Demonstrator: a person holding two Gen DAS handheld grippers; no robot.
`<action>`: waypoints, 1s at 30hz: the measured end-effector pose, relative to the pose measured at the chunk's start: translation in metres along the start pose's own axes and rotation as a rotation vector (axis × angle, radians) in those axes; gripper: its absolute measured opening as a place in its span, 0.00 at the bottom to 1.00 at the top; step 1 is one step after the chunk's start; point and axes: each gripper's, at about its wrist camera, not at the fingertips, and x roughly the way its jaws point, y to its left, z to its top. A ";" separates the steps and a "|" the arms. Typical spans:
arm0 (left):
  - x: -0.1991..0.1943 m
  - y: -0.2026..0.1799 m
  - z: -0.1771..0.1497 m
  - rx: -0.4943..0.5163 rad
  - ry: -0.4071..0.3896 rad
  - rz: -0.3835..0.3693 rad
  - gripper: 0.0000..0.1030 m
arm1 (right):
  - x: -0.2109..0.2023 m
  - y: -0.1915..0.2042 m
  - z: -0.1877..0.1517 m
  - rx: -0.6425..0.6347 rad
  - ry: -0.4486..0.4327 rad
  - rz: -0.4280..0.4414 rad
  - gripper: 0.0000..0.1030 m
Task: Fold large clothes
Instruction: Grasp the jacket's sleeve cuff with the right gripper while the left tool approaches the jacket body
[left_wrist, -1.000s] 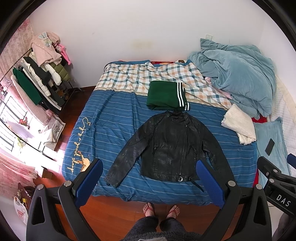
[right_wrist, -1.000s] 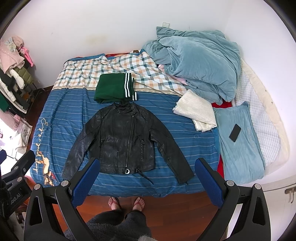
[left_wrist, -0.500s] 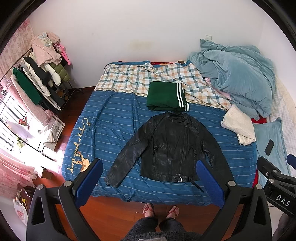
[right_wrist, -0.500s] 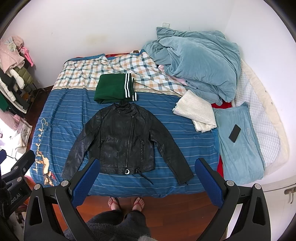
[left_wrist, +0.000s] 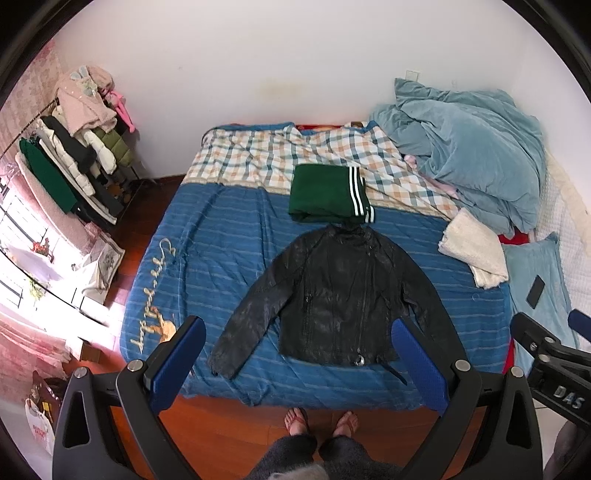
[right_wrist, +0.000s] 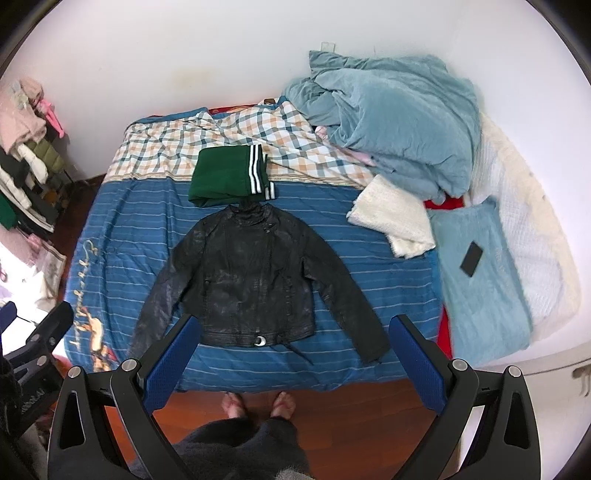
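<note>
Both claws, left gripper (left_wrist: 299, 365) & right gripper (right_wrist: 291, 362), are hanging wide apart, gripping nothing. Black leather jacket (right_wrist: 255, 280) is lying flat on the blue bedspread (right_wrist: 388, 266), collar at 12 o'clock. Best approaching sleeve cuffs at 7 & 5 first, folding inward evenly.

Jacket (left_wrist: 340, 295) glossy black leather; bedspread (left_wrist: 229, 251) matt striped cloth; floor (left_wrist: 229, 424) polished reddish wood.
</note>
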 end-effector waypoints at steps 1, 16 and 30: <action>0.007 0.001 0.001 0.009 -0.019 0.011 1.00 | 0.005 -0.003 -0.001 0.025 -0.004 0.021 1.00; 0.239 -0.038 -0.015 0.136 0.149 0.151 1.00 | 0.266 -0.201 -0.099 0.747 0.263 -0.004 0.63; 0.452 -0.101 -0.060 0.190 0.434 0.266 1.00 | 0.521 -0.395 -0.269 1.079 0.505 -0.030 0.68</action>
